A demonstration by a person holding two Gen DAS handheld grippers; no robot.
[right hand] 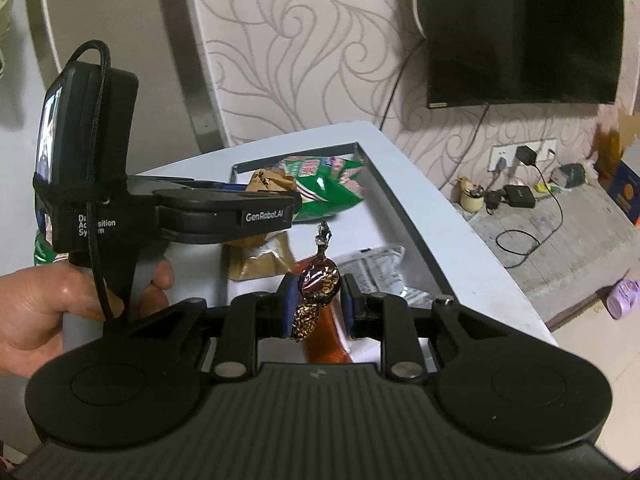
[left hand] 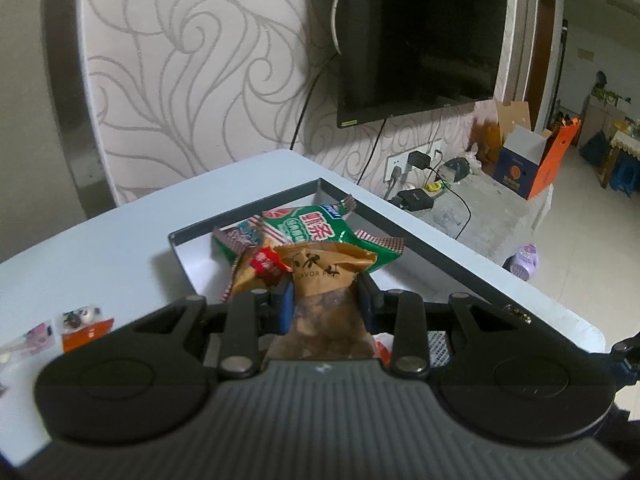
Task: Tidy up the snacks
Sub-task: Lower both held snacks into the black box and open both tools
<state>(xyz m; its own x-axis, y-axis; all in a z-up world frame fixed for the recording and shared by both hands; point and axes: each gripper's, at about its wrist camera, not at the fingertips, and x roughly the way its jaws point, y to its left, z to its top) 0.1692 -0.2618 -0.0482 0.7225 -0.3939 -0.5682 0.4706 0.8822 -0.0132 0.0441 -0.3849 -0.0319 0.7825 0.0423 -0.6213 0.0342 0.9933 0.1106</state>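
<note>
My left gripper is shut on a brown paper snack pouch and holds it above the near end of a shallow black-rimmed white tray. A green snack bag lies in the tray's far end. My right gripper is shut on a foil-wrapped brown candy, above the tray. The left gripper body shows in the right wrist view, with the pouch at its tip, next to the green bag.
A silver packet and an orange packet lie in the tray. Small snack packets lie on the white table at left. A TV hangs on the wall beyond. Chargers and boxes sit on a low ledge right.
</note>
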